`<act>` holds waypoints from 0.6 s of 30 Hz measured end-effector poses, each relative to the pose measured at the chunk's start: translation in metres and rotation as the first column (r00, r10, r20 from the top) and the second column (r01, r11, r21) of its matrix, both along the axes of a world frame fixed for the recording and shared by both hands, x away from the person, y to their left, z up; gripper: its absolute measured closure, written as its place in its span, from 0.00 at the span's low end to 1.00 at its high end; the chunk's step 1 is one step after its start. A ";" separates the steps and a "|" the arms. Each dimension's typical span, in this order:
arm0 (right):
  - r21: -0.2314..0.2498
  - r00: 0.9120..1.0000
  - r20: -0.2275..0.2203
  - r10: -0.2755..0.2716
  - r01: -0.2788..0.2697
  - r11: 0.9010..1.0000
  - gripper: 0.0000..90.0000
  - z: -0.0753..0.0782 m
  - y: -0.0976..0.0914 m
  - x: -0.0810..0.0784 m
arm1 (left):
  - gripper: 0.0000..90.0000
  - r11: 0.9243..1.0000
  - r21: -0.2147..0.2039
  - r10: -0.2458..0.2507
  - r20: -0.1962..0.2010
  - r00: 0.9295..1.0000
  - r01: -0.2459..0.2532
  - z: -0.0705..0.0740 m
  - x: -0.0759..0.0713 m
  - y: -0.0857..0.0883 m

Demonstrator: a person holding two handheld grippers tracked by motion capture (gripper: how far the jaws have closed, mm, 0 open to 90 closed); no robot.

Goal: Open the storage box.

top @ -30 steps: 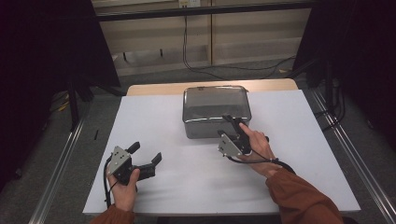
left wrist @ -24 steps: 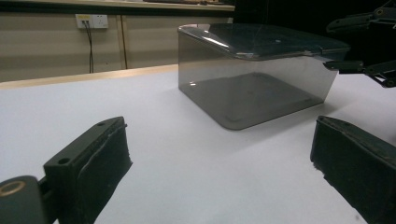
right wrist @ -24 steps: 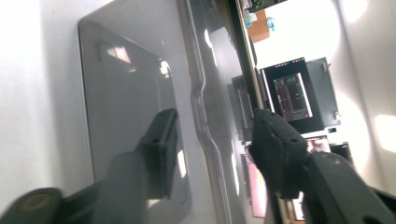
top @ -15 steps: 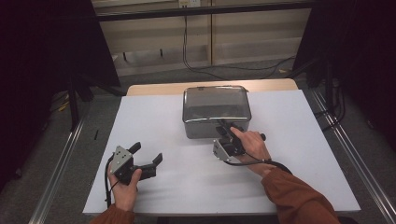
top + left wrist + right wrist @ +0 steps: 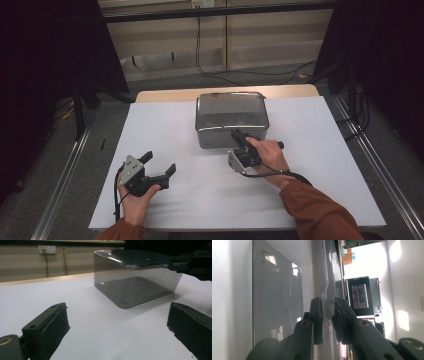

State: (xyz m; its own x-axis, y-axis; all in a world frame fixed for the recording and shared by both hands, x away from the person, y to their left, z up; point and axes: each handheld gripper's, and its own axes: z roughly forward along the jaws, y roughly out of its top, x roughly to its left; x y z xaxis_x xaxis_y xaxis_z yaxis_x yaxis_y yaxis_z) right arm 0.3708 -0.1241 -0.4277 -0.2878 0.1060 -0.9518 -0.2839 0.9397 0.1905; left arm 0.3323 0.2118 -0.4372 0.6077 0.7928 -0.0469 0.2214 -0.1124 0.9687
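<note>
A clear, grey-tinted plastic box point(image 5: 231, 117) sits upside down or lidded, which one cannot tell, on the white table point(image 5: 165, 130), just above the middle of the high view and close to the table's far edge. The right gripper point(image 5: 239, 138) comes up from the lower right of that view, held in the person's right hand point(image 5: 267, 156) with a rust-coloured sleeve point(image 5: 320, 212) behind it, and meets the box at the middle of its near rim. In the right gripper view, which is rolled on its side, its two black jaws stand at the lower centre of the frame with the rim of the box point(image 5: 325, 290) running straight between them; the jaws have just been closing, and now the pads press on that thin edge from both sides, so the rim is pinched. The left gripper point(image 5: 159, 166) lies low in the lower left of the high view, resting in the left hand point(image 5: 136, 197) on the table, well apart from the box. In the left gripper view its jaws show at the lower left and lower right corners, spread wide with bare table between them and nothing held; the box point(image 5: 136, 277) stands beyond them in the upper middle of that frame, with the right gripper point(image 5: 172, 264) on its rim at the upper right.
</note>
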 end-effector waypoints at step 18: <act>0.037 1.000 -0.018 0.004 -0.004 0.999 0.86 0.005 -0.002 0.001 | 0.03 0.999 -0.027 -0.031 -0.014 0.999 0.030 0.000 0.007 -0.008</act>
